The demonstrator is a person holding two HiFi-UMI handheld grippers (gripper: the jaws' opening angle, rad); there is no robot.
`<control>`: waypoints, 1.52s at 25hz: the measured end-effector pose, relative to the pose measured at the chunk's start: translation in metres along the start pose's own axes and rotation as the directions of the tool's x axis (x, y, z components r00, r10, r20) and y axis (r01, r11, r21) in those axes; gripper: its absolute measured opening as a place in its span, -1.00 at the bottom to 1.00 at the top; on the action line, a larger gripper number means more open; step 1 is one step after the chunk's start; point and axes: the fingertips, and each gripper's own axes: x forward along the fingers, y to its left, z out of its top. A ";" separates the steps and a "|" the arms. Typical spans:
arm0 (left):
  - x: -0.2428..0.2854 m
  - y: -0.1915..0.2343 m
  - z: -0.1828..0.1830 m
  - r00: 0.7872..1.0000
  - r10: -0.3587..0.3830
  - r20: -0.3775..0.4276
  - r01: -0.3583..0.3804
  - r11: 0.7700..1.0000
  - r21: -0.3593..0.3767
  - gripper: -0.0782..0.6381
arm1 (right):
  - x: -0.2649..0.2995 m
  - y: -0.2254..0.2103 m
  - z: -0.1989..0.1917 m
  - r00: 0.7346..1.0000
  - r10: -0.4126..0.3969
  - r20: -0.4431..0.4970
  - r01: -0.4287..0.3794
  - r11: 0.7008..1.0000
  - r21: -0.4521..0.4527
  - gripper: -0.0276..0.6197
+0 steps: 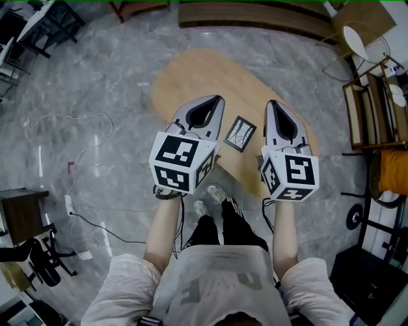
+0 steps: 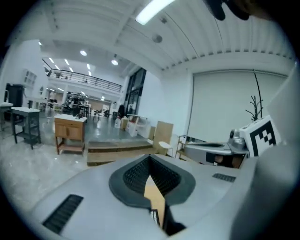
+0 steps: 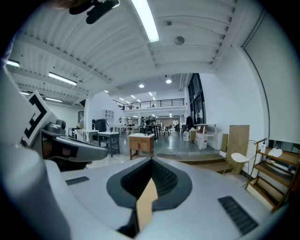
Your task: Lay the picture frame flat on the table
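Observation:
The picture frame (image 1: 240, 134), dark-rimmed with a pale print, appears to lie face up on the oval wooden table (image 1: 191, 76), near its front edge. My left gripper (image 1: 220, 99) hovers just left of the frame with its jaws shut and nothing between them. Just right of the frame, my right gripper (image 1: 271, 102) is held the same way, shut and empty. Both point away from me, level, well above the tabletop. In the left gripper view the shut tips (image 2: 150, 157) face a big hall, and so do the shut tips (image 3: 151, 160) in the right gripper view.
A wooden shelf unit (image 1: 373, 105) and a white round chair (image 1: 352, 39) stand at the right. A long low wooden platform (image 1: 255, 16) runs along the far side. Cables and a power strip (image 1: 69, 204) lie on the grey floor at left, near a dark side table (image 1: 22, 213).

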 end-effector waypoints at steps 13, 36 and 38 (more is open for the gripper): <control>-0.259 -0.009 0.071 0.809 0.508 0.297 -0.523 0.852 -0.031 -0.76 | -0.136 0.143 0.101 0.964 0.215 0.157 -0.212 0.977 -0.034 -0.90; -0.266 -0.024 0.060 0.788 0.543 0.291 -0.570 0.821 0.013 -0.76 | -0.148 0.178 0.099 0.928 0.327 0.177 -0.321 0.945 -0.061 -0.90; -0.265 -0.024 0.059 0.785 0.549 0.287 -0.575 0.818 0.008 -0.76 | -0.148 0.175 0.098 0.929 0.323 0.179 -0.318 0.947 -0.054 -0.90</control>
